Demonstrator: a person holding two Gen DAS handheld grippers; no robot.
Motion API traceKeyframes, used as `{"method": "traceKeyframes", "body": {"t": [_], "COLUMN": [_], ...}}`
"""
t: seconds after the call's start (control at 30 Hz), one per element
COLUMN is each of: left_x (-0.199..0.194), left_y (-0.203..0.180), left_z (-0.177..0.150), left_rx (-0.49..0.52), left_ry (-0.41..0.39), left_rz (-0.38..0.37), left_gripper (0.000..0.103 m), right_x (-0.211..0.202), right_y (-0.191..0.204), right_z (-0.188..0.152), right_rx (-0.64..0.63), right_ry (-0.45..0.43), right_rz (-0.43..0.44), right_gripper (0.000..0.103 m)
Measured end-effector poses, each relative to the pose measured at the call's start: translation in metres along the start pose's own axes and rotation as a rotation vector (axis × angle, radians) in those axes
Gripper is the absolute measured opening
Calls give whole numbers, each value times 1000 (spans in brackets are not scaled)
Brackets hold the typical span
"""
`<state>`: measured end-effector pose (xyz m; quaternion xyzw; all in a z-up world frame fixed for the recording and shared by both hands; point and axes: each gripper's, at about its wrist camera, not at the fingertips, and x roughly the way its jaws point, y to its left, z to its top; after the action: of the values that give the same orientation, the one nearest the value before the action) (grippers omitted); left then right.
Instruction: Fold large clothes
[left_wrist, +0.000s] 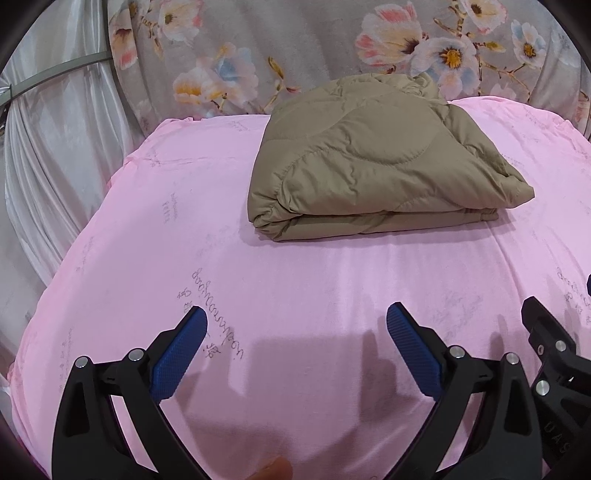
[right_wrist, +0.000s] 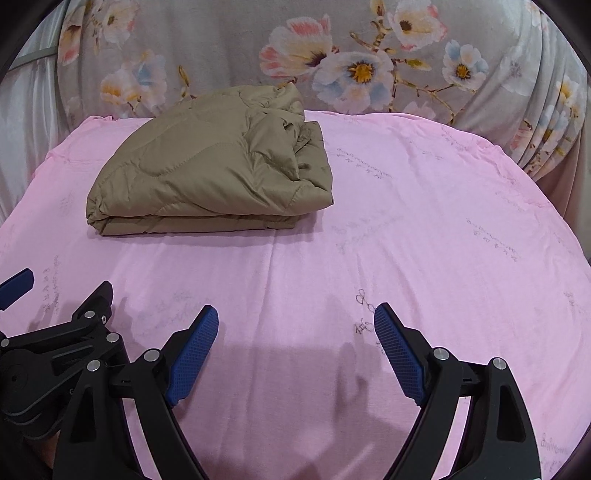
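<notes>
A khaki quilted jacket (left_wrist: 380, 158) lies folded into a thick rectangular bundle on the pink sheet (left_wrist: 295, 280), toward the far side. It also shows in the right wrist view (right_wrist: 210, 170), left of centre. My left gripper (left_wrist: 295, 314) is open and empty, held above the sheet well short of the jacket. My right gripper (right_wrist: 295, 312) is open and empty, beside the left one and equally far back. Part of the right gripper shows at the right edge of the left wrist view (left_wrist: 554, 350); part of the left gripper shows at the left of the right wrist view (right_wrist: 55, 332).
The pink sheet (right_wrist: 406, 229) covers a bed-like surface with faint printed script. A grey floral fabric (left_wrist: 295, 48) hangs behind it, also in the right wrist view (right_wrist: 369, 55). White curtains (left_wrist: 55, 147) hang at the left.
</notes>
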<state>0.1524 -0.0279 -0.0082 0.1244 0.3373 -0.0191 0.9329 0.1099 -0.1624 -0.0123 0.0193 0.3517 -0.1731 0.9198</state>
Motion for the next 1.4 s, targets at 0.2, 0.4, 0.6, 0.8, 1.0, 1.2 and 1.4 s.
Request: {"method": "traceKeyframes", "body": {"t": [0.2,0.4,0.6,0.8,1.0,1.2,1.4], "left_x": [0,0,1,0,0,-1,-2], "left_y": [0,1,2,1,2,1,-1], "left_z": [0,0,0,0,0,1,2], "left_rx": [1,1,2,0,2,3,4], "left_ry": [1,0,-1,-1,-2,-2,-5], "left_rz": [2,0,0,-1,-3,-8,-8], "left_gripper": [95,95,95,95,94,91,91], "right_x": [0,0,0,0,0,0,0], "right_y": [0,-1,-1,-2,-3,-2,-2], "right_z": [0,0,0,0,0,1,2], "right_rx": [-1,-2,-2,-3,-5,-6,-6], "right_ry": [1,0,-1,-1,-2,-4,-6], "right_rz": [1,1,2,2,2,-3,-6], "right_gripper": [84,84,84,84,84,84,84]}}
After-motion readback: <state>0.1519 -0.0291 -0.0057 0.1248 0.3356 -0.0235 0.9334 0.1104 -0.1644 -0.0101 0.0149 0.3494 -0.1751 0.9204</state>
